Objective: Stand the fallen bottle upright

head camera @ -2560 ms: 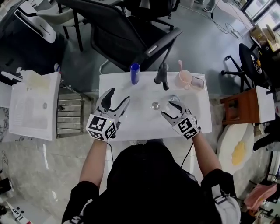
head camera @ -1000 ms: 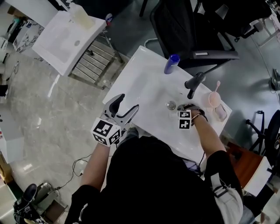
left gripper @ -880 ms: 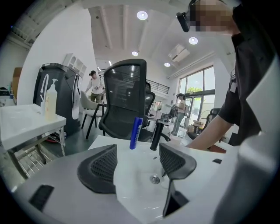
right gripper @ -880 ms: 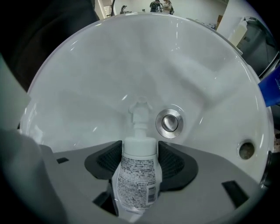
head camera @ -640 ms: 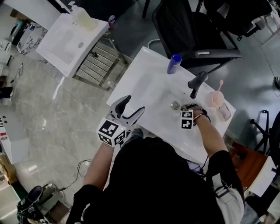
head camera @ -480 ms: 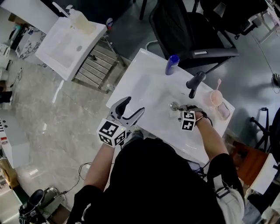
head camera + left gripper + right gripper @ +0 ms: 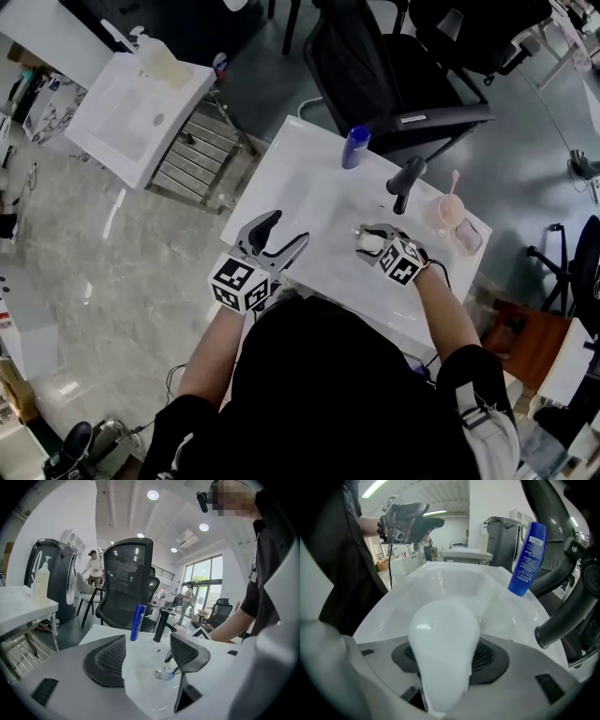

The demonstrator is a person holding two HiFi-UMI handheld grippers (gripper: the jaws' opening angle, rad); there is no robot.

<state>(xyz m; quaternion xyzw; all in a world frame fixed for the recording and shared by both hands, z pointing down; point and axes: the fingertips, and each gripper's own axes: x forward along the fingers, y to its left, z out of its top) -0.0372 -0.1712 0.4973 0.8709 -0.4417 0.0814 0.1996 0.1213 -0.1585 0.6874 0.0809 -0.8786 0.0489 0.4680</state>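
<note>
Right tool (image 7: pixel 373 236) clamped on the bottle (image 7: pixel 369 245), and the jaws had just been closing further, with it squeezed between the ribbed dark pads. It was a smooth, milky-white, pear-shaped thing, probably soft plastic with a faint sheen. It hung over the bowl of the sink (image 7: pixel 309 178), just on the near side of the black faucet (image 7: pixel 405 180), and it looked lifted clear of the glossy white basin. What mattered was its long axis: that ran along my tool's own line, tilted down into the bowl. The fat rounded end led away from me and the narrow end sat back in the tool's throat. I reckoned my wrist had to bring that axis vertical. My left tool (image 7: pixel 284 232) gaped empty at the near-left rim, well apart from the bottle. The blue bottle (image 7: pixel 355 146) stood upright at the far rim.
</note>
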